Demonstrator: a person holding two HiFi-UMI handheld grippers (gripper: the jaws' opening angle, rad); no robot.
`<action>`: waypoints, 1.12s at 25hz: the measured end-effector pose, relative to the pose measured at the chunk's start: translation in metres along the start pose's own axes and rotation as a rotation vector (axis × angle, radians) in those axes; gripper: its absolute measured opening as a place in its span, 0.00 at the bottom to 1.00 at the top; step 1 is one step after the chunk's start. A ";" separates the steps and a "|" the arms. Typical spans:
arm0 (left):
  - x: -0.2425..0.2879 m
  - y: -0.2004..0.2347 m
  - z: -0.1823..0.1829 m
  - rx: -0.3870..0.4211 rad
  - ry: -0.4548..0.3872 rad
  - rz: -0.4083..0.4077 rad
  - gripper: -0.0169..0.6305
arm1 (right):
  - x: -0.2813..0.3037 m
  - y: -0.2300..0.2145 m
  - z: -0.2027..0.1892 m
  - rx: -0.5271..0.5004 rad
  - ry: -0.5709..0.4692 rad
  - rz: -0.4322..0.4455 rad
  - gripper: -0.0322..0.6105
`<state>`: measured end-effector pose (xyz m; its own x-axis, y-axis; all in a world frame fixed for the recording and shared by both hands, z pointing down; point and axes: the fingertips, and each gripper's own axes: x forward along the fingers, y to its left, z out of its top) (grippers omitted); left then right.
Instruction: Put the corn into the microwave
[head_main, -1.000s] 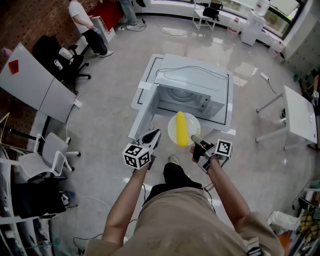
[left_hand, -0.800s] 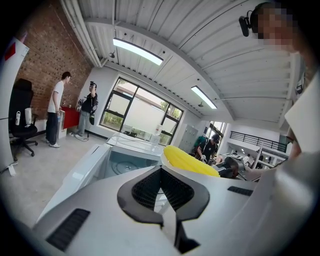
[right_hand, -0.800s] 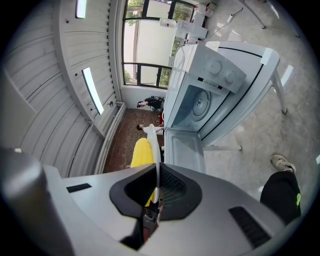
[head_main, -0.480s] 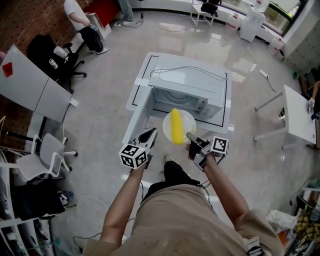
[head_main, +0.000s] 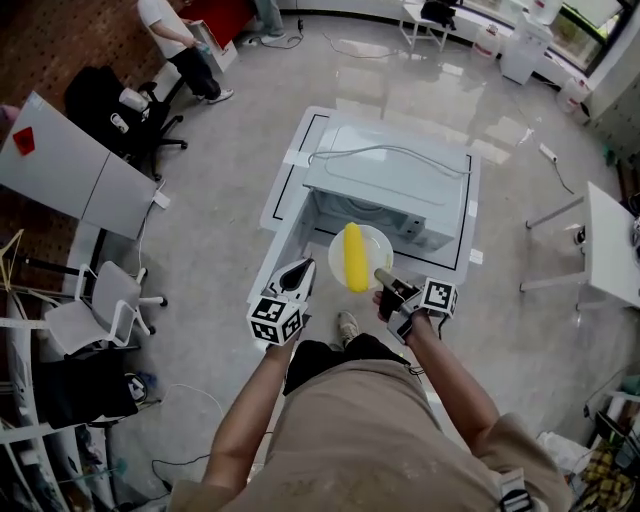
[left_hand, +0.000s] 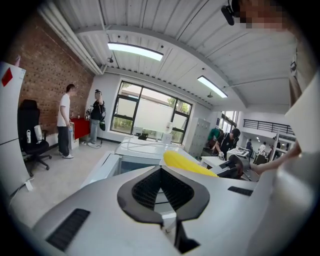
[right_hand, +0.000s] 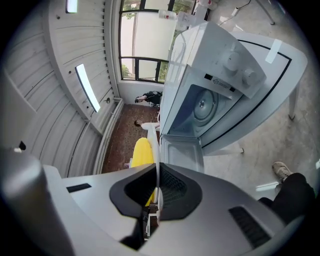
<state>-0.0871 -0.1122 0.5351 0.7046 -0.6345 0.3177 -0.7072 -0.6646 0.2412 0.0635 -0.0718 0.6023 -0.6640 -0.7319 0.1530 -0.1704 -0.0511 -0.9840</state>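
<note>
A yellow corn cob (head_main: 354, 257) lies on a round white plate (head_main: 373, 243) held in the air just in front of the microwave (head_main: 390, 180). My right gripper (head_main: 384, 279) is shut on the plate's near rim. In the right gripper view the rim (right_hand: 158, 150) runs edge-on between the pads, with the corn (right_hand: 141, 152) beside it and the microwave (right_hand: 210, 95) open, its turntable showing. My left gripper (head_main: 300, 270) hovers left of the plate, shut and empty. In the left gripper view the corn (left_hand: 185, 162) shows beyond the closed jaws.
The microwave stands on a low white table (head_main: 290, 200) with black lines. A person's shoe (head_main: 347, 325) is below the plate. People (head_main: 180, 40) stand at the far left by a black chair (head_main: 110, 100). More white tables (head_main: 90, 170) flank the floor.
Both grippers have moved forward, and the plate with the corn has come closer to the microwave's open front. The grip on the plate is unchanged.
</note>
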 end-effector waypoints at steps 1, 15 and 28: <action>0.005 0.001 0.000 0.005 0.000 0.005 0.03 | 0.002 -0.005 0.002 0.006 0.007 0.002 0.07; 0.058 0.015 -0.004 0.001 0.056 -0.010 0.03 | 0.033 -0.055 0.029 0.063 -0.001 -0.033 0.07; 0.091 0.021 -0.015 0.007 0.111 -0.026 0.03 | 0.058 -0.113 0.050 0.058 -0.060 -0.090 0.07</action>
<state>-0.0386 -0.1775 0.5832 0.7114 -0.5697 0.4114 -0.6882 -0.6833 0.2438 0.0808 -0.1423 0.7179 -0.6027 -0.7621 0.2365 -0.1835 -0.1561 -0.9705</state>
